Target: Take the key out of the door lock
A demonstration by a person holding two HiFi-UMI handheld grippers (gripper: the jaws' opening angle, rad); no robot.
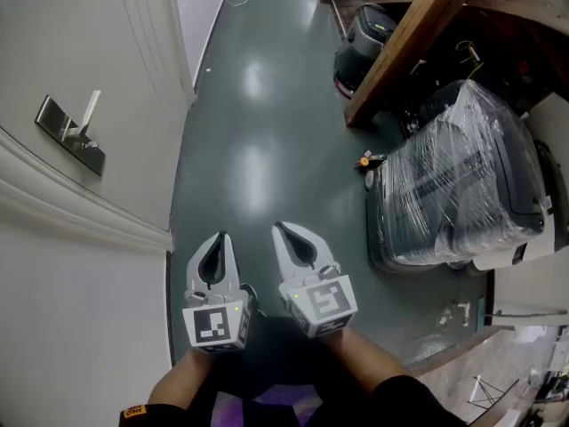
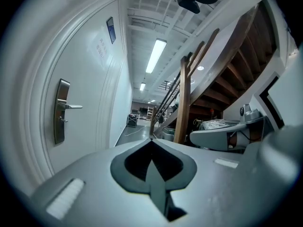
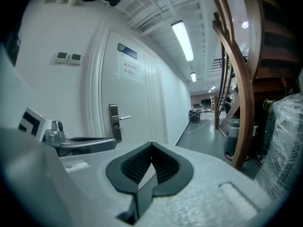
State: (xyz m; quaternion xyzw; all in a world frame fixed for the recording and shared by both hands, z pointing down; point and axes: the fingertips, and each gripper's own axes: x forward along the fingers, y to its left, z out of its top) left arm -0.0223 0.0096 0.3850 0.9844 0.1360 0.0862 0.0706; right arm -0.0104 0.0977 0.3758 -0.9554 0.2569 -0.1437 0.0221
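The white door [image 1: 62,238] fills the left of the head view. Its metal lock plate with a lever handle [image 1: 71,132] is far ahead of both grippers. In the left gripper view the lock plate [image 2: 60,110] shows a small stub, seemingly the key [image 2: 63,120], below the handle. The right gripper view shows the same plate [image 3: 114,122] further off. My left gripper [image 1: 220,237] and right gripper [image 1: 280,228] hang side by side over the floor, apart from the door. Both are shut with nothing between their jaws.
A plastic-wrapped machine [image 1: 462,185] stands on the right. A slanted wooden stair beam [image 1: 409,43] and a black bin [image 1: 364,43] are ahead on the right. A small orange item [image 1: 366,160] lies on the dark green floor [image 1: 258,149] of the corridor.
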